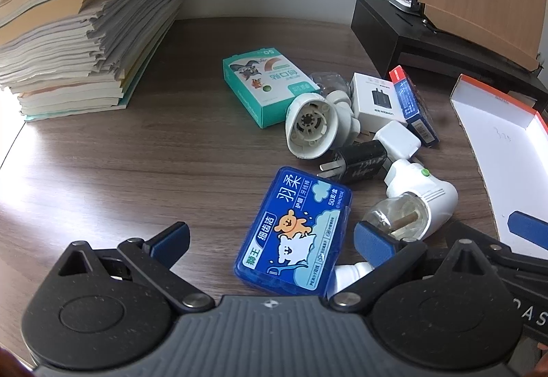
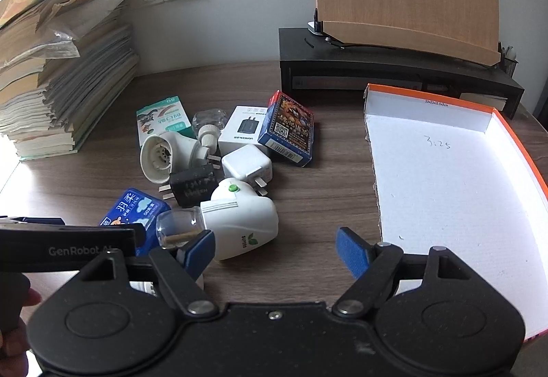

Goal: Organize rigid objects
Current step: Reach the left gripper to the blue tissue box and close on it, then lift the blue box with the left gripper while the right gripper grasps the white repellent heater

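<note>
Left wrist view: the left gripper [image 1: 272,241] hovers with jaws spread wide, empty, over the blue floss box [image 1: 294,234] mid-tabletop; centre on its narrow sides before closing. Right wrist view: the right gripper [image 2: 279,248], jaws likewise apart, waits between the white plug-in vaporizer [image 2: 239,222] and the empty cardboard tray [image 2: 445,192] at the right edge.

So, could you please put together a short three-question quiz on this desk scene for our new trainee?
1. True or false: the orange-edged box already holds a charger.
2. Which lies nearest the left gripper? A) teal box B) blue floss case C) white charger box
3. What colour is the button on the white plug-in vaporizer?

Key:
1. False; nothing lies in it.
2. B.
3. Green.
</note>
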A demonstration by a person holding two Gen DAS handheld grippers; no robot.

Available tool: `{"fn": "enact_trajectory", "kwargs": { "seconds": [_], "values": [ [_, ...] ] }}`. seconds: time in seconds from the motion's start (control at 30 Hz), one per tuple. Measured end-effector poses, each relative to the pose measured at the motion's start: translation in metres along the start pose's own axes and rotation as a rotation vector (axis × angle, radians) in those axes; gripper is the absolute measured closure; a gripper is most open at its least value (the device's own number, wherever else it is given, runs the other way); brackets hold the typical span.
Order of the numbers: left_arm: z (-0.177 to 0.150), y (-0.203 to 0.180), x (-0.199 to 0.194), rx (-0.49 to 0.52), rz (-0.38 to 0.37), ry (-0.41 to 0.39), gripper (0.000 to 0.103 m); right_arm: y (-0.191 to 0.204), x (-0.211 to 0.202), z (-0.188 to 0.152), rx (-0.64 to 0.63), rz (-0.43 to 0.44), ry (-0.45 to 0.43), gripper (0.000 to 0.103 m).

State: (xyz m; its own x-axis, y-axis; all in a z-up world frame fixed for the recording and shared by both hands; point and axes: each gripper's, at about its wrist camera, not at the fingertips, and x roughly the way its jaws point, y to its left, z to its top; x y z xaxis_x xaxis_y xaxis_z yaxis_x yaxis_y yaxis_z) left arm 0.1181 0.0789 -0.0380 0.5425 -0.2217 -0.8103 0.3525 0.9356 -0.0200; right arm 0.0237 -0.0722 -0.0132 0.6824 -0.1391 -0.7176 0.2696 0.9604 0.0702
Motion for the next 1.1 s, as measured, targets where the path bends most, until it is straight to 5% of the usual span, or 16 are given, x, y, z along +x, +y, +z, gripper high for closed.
{"fn": "enact_trajectory", "kwargs": {
  "seconds": [0.37,0.5,0.63,0.7,0.93,1.1],
  "values": [
    [0.0,0.018,0.019,-0.036,-0.101,-0.009,0.0,-0.015,0.001,-0.006,0.025,0.0,-0.001,0.011],
    [0.001,0.001,0.034,0.047,-0.092,0.01,0.0,-0.012,0.005,-0.007,0.016,0.03,0.014,0.011],
    [-0.002,-0.001,0.037,0.089,-0.071,-0.024,0.017,-0.008,0.006,-0.006,-0.016,0.062,0.013,0.011],
    [-0.002,0.005,0.035,0.098,-0.069,-0.045,0.04,-0.006,0.007,-0.005,-0.029,0.091,0.014,0.011],
    [-0.002,0.032,0.025,0.007,-0.067,-0.068,0.04,0.007,0.013,0.005,-0.09,0.113,0.013,0.011],
    [0.0,0.043,0.016,-0.027,-0.079,-0.081,0.04,0.019,0.025,0.013,0.056,0.131,0.057,0.011]
  ]
}}
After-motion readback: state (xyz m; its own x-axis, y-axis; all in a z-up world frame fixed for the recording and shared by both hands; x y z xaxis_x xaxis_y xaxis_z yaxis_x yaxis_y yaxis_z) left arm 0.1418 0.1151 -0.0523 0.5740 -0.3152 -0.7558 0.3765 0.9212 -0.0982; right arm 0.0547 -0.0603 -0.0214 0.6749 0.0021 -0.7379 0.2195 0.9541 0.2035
